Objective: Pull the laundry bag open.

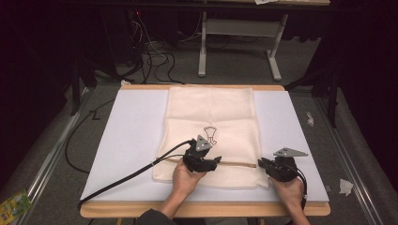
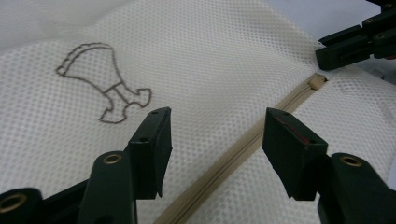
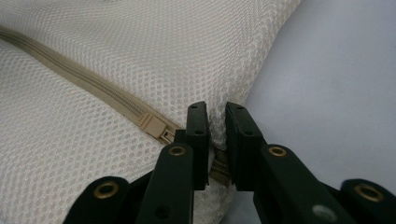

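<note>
A cream mesh bag (image 1: 211, 112) lies flat on the white board (image 1: 131, 126), with a dark outline drawing (image 1: 210, 133) on it. A beige zipper (image 2: 261, 135) runs across its near part, and the slider (image 3: 152, 125) sits at the bag's right end. My left gripper (image 1: 213, 161) hovers open over the bag, its jaws (image 2: 215, 140) spread on either side of the zipper line without touching it. My right gripper (image 3: 217, 126) is shut on the mesh at the bag's right edge, just beside the slider. It also appears in the left gripper view as the right gripper (image 2: 355, 42) at the top right.
The white board rests on a wooden table (image 1: 202, 209). The left gripper's black cable (image 1: 122, 180) trails off the board's near left corner. Bare board lies left and right of the bag. A grey desk frame (image 1: 239, 42) and floor cables stand beyond the table.
</note>
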The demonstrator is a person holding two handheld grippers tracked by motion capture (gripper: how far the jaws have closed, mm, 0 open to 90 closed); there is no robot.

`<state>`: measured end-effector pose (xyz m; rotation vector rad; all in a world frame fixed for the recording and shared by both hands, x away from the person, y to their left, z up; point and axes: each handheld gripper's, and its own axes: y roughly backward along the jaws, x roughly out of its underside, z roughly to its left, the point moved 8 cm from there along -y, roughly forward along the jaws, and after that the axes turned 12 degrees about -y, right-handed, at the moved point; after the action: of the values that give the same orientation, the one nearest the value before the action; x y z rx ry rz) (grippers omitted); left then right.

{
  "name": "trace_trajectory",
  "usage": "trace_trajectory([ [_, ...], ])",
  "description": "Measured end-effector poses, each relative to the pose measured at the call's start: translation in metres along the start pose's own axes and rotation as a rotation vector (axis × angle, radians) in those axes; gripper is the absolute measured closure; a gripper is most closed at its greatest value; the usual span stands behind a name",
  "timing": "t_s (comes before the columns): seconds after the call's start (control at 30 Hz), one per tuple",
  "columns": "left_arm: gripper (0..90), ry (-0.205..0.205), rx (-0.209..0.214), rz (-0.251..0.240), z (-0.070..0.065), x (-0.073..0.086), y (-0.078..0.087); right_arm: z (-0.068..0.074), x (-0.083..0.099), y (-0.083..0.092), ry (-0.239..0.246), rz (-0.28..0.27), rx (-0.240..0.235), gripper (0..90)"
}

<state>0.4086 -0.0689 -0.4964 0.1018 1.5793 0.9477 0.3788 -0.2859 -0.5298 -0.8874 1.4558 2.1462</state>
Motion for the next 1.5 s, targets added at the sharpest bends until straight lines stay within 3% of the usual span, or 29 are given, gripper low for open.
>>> trace_trajectory([
  [0.1, 43.9, -0.008, 0.017, 0.002, -0.007, -0.006, -0.008, 0.000, 0.000, 0.001, -0.005, 0.010, -0.009, 84.5],
  [0.17, 44.4, 0.010, 0.043, -0.001, -0.011, -0.008, -0.014, 0.000, 0.000, 0.001, 0.006, 0.005, -0.006, 84.8],
  [0.27, 45.6, -0.008, 0.047, 0.022, -0.014, -0.010, -0.021, 0.001, -0.001, 0.001, 0.016, -0.001, -0.004, 85.5],
  [0.5, 44.1, -0.015, 0.104, 0.031, -0.033, -0.018, -0.036, 0.004, -0.004, 0.006, 0.024, -0.005, -0.010, 86.2],
  [0.77, 46.2, -0.047, 0.135, 0.047, -0.049, -0.023, -0.047, 0.006, -0.006, 0.008, 0.030, -0.012, -0.020, 86.6],
  [0.87, 48.5, -0.017, 0.164, 0.019, -0.053, -0.026, -0.049, 0.007, -0.007, 0.009, 0.036, -0.018, -0.021, 86.8],
  [0.97, 50.4, -0.046, 0.152, 0.029, -0.057, -0.028, -0.053, 0.008, -0.009, 0.012, 0.038, -0.022, -0.023, 86.9],
  [1.07, 52.3, -0.051, 0.164, 0.014, -0.063, -0.032, -0.056, 0.011, -0.012, 0.015, 0.041, -0.029, -0.027, 87.0],
  [1.13, 54.5, -0.030, 0.180, 0.001, -0.065, -0.033, -0.058, 0.011, -0.013, 0.016, 0.038, -0.028, -0.031, 86.9],
  [1.37, 63.7, -0.015, 0.216, -0.004, -0.067, -0.030, -0.063, 0.012, -0.016, 0.018, 0.026, -0.036, -0.051, 87.0],
  [1.5, 64.8, -0.022, 0.223, 0.020, -0.070, -0.029, -0.069, 0.014, -0.016, 0.019, 0.028, -0.038, -0.057, 87.1],
])
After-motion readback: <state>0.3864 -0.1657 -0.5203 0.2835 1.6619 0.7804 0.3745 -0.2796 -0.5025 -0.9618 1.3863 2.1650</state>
